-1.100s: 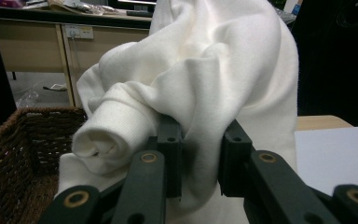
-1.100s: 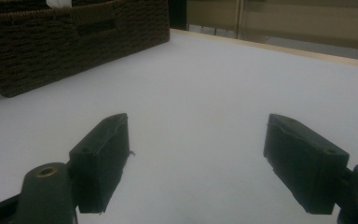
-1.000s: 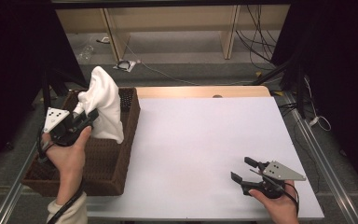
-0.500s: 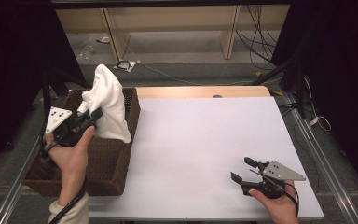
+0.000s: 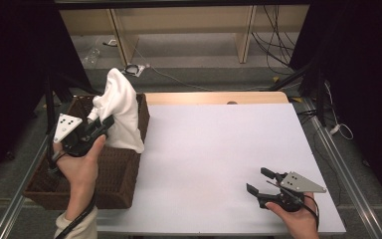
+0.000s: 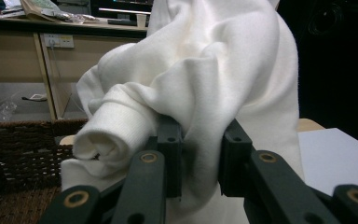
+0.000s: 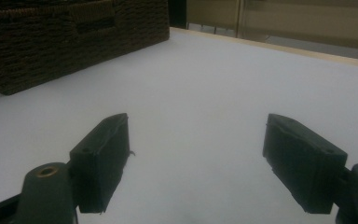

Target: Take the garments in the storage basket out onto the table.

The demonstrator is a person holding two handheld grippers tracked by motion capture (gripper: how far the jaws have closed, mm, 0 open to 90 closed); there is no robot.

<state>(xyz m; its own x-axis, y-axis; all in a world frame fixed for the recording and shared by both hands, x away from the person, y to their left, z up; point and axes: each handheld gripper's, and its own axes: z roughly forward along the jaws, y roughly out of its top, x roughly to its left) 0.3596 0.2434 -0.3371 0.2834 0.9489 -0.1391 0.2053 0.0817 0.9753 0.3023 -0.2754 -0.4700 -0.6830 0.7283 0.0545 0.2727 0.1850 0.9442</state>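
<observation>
White tabletop (image 5: 214,149) under wide-jawed right gripper (image 5: 262,182); left gripper (image 5: 99,125) pinches cloth (image 5: 119,107) over basket (image 5: 114,174)

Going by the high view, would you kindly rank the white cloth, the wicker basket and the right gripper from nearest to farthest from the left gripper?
1. White cloth: clamped in the left gripper.
2. Wicker basket: directly beneath.
3. Right gripper: far across the table, near corner.

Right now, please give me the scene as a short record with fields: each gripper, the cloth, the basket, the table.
left gripper: shut on the white cloth, held above the basket
right gripper: open, holding nothing, low over the table near its front right part
white cloth: bunched, hanging from the jaws
basket: dark wicker, at the table's left side
table: white surface
</observation>
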